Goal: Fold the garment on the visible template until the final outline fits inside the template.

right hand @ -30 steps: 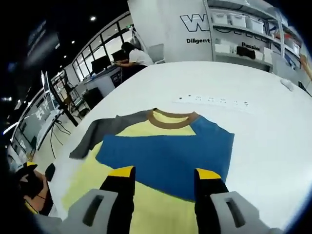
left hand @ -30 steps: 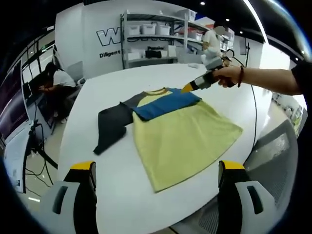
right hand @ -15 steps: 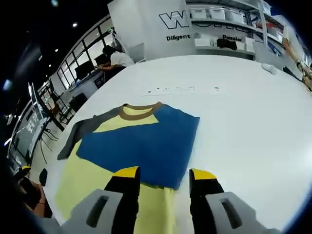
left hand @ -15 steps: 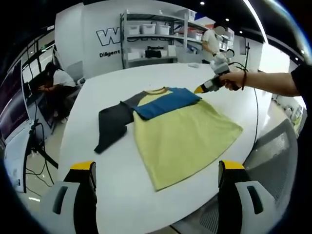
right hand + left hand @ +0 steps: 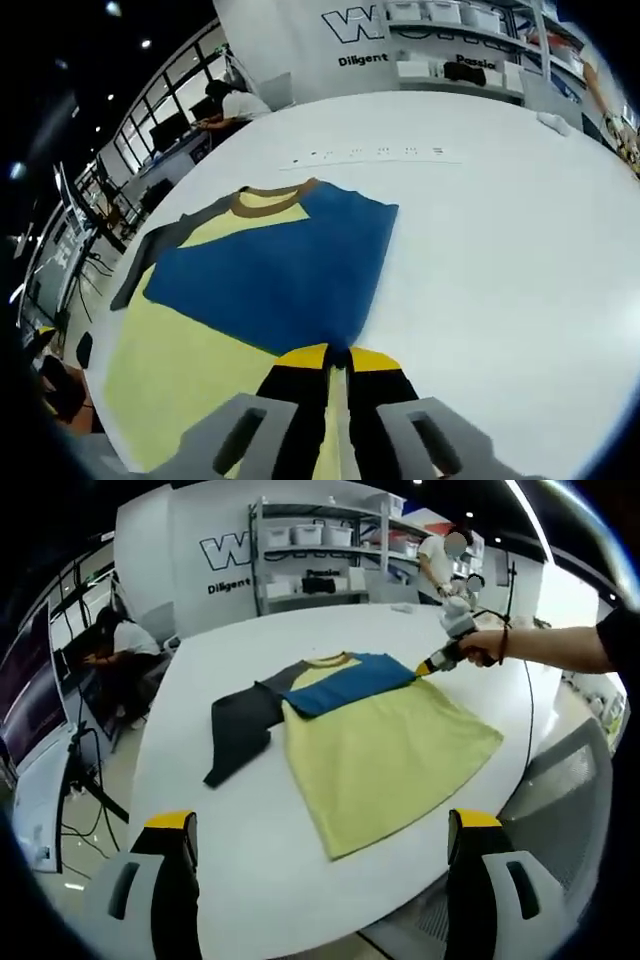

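Note:
A yellow T-shirt (image 5: 390, 755) lies flat on the white table (image 5: 240, 870). Its blue sleeve (image 5: 345, 680) is folded across the chest below the brown collar (image 5: 325, 661). The dark grey sleeve (image 5: 238, 735) stretches out to the left. My right gripper (image 5: 432, 664), held by a hand, rests at the shirt's far right edge. In the right gripper view its jaws (image 5: 338, 358) are shut on the near corner of the blue sleeve (image 5: 280, 275), with yellow cloth (image 5: 170, 360) beside them. My left gripper (image 5: 322, 825) hovers wide open, short of the shirt's hem.
A faint dotted row of marks (image 5: 370, 153) crosses the table beyond the collar. Shelves with white bins (image 5: 310, 555) stand behind the table. One person sits at a desk (image 5: 115, 645) on the left and another stands by the shelves (image 5: 440, 560). A grey chair (image 5: 575, 800) is at the right.
The right gripper's jaws, open before, have come down and closed on the blue sleeve's corner. The left gripper stays open; its view shifted slightly.

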`<action>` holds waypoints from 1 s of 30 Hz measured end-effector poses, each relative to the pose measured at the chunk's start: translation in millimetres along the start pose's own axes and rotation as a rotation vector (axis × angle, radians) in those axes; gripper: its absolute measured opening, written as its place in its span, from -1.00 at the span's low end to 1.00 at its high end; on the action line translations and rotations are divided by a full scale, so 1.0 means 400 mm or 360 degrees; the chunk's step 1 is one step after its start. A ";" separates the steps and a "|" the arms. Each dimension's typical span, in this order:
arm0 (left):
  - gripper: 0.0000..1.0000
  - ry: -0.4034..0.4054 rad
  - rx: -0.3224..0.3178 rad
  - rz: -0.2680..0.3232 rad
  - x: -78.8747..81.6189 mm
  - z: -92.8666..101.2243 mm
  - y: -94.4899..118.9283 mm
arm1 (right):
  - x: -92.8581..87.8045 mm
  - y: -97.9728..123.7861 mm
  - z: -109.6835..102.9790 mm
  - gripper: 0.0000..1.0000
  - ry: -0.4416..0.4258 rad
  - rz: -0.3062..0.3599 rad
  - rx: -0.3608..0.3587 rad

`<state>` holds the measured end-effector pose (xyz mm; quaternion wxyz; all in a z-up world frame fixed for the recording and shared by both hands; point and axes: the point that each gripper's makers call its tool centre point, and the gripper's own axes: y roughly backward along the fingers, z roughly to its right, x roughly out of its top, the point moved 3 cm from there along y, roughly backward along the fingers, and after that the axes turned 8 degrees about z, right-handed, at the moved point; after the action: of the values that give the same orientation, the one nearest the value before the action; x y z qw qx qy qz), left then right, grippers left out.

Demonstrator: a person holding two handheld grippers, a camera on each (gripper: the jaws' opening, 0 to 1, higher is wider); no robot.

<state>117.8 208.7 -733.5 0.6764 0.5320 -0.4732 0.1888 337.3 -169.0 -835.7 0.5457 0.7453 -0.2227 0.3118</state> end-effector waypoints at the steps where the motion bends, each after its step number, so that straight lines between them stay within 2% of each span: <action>1: 0.98 -0.0001 0.0001 0.0000 0.000 0.000 0.000 | 0.002 0.001 0.002 -1.00 0.0011 0.0006 -0.0006; 3: 0.98 0.0000 0.0000 0.0001 0.000 0.000 0.001 | 0.016 0.006 0.016 -1.00 0.0173 0.0030 -0.0028; 4: 0.98 0.0000 -0.0001 0.0000 -0.001 0.000 0.002 | 0.028 0.011 0.025 -1.00 0.0298 0.0064 -0.0053; 5: 0.98 0.0000 -0.0001 -0.0002 -0.002 0.000 0.002 | 0.029 0.015 0.028 -1.00 0.0343 0.0060 -0.0060; 7: 0.98 -0.0002 -0.0005 -0.0012 -0.006 -0.001 0.001 | 0.019 0.019 0.023 -1.00 0.0349 0.0025 -0.0047; 10: 0.98 0.0003 -0.0007 -0.0012 -0.008 -0.001 -0.001 | 0.016 0.032 0.016 -1.00 0.0355 0.0045 -0.0034; 19: 0.98 0.0001 -0.0014 -0.0014 -0.008 0.000 0.004 | 0.007 0.045 0.041 -1.00 0.0467 -0.0022 -0.0099; 22: 0.98 0.0005 -0.0012 -0.0023 -0.013 -0.003 0.004 | 0.012 0.047 0.068 -1.00 0.0487 -0.0037 -0.0145; 25: 0.98 0.0007 -0.0014 -0.0026 -0.015 -0.003 0.001 | 0.019 0.051 0.093 -1.00 0.0576 -0.0056 -0.0184; 30: 0.98 0.0020 -0.0013 -0.0024 -0.015 -0.006 -0.009 | 0.028 0.052 0.131 -1.00 0.0574 -0.0052 -0.0217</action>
<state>118.8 211.0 -740.4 0.6829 0.5316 -0.4656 0.1850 342.9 -225.2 -824.9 0.6311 0.6420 -0.1298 0.4155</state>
